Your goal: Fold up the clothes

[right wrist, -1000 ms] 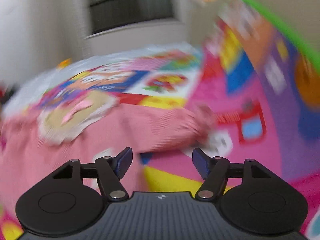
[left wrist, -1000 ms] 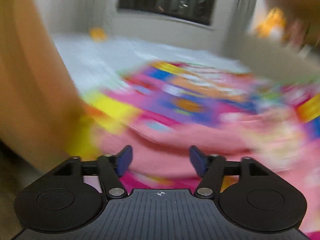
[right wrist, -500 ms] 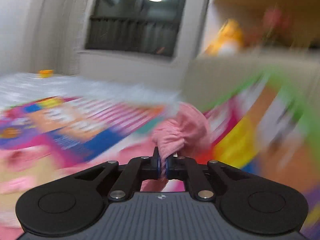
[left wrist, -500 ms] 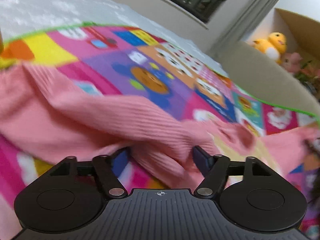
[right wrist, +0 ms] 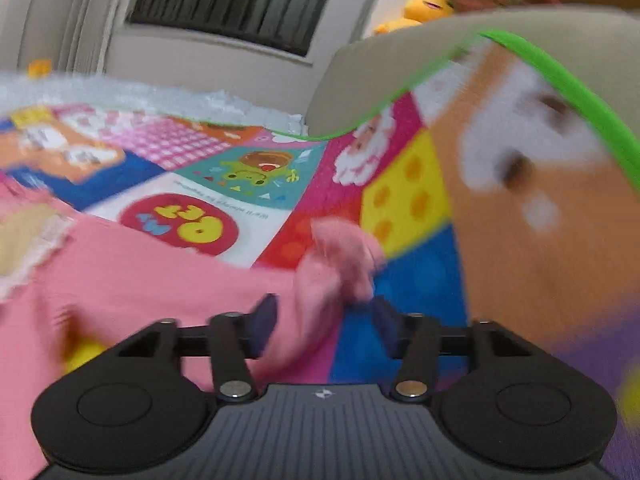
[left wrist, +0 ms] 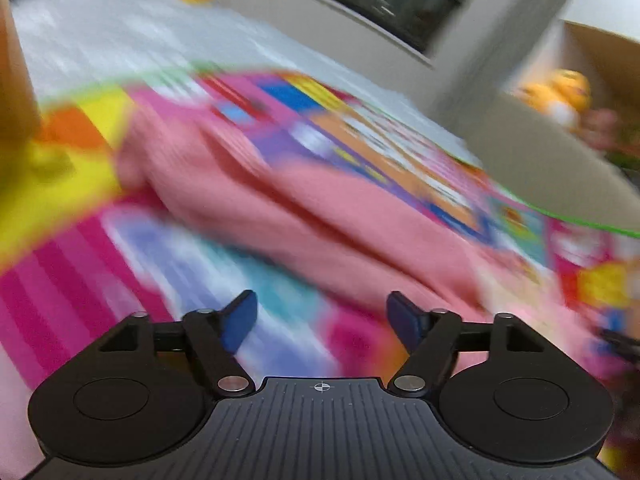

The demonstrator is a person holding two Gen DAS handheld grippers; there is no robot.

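My left gripper [left wrist: 320, 316] and right gripper [right wrist: 324, 320] both had fingers spread, gripping nothing. The pink ribbed top [left wrist: 280, 200] lay rumpled across the play mat [right wrist: 240, 160], its cuff [right wrist: 340, 256] between my right fingers; folding looked unfinished.

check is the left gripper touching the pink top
Apart: the left wrist view shows the left gripper open over bare mat, pink top lying beyond its fingertips.

No legible text on play mat [right wrist: 208, 184].
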